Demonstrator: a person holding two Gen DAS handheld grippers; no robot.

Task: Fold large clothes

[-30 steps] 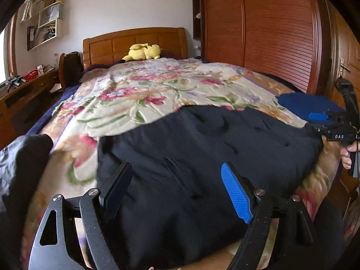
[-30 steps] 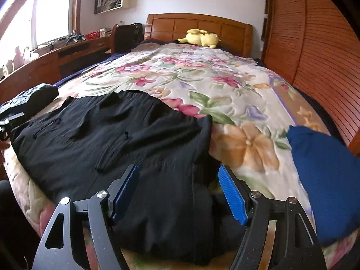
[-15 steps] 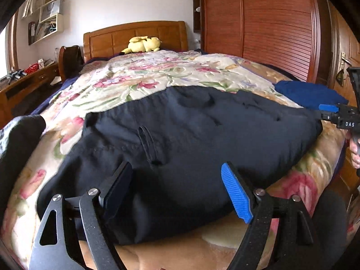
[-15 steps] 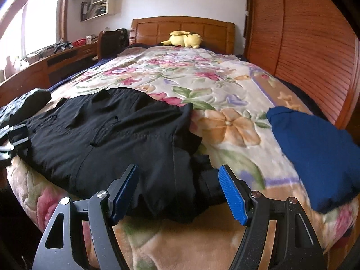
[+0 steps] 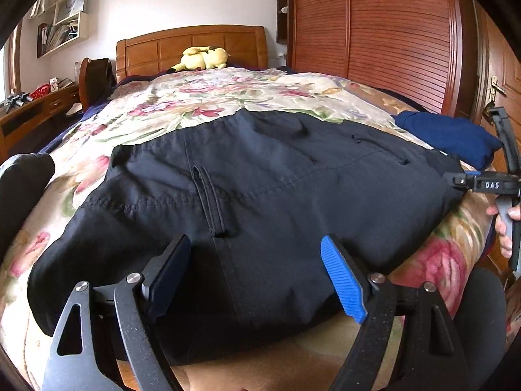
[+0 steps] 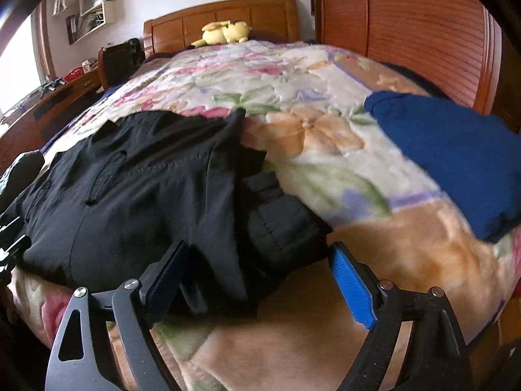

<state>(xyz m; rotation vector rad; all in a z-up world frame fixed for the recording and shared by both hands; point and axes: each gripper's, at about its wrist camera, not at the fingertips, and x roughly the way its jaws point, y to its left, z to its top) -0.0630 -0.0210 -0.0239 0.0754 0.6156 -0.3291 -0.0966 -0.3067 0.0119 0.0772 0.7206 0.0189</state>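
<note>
A pair of black trousers point(image 5: 260, 192) lies folded across the foot of a bed with a floral quilt point(image 5: 208, 104). My left gripper point(image 5: 257, 270) is open and empty, low at the trousers' near edge by the waistband. My right gripper point(image 6: 257, 273) is open and empty at the other end, its fingers either side of a bunched black cuff point(image 6: 280, 224). The right gripper also shows at the far right of the left wrist view point(image 5: 488, 184). The left gripper shows only partly at the left edge of the right wrist view point(image 6: 9, 238).
A folded blue garment point(image 6: 456, 156) lies on the quilt right of the trousers. A dark garment point(image 5: 22, 182) lies at the left bed edge. A yellow plush toy point(image 5: 202, 58) sits by the wooden headboard. A wooden wardrobe point(image 5: 374, 32) stands at right, a desk point(image 5: 35, 107) at left.
Both grippers have dropped lower and drawn back toward the foot edge of the bed. The trousers now lie flatter and nearer the edge. Both jaws have stayed open.
</note>
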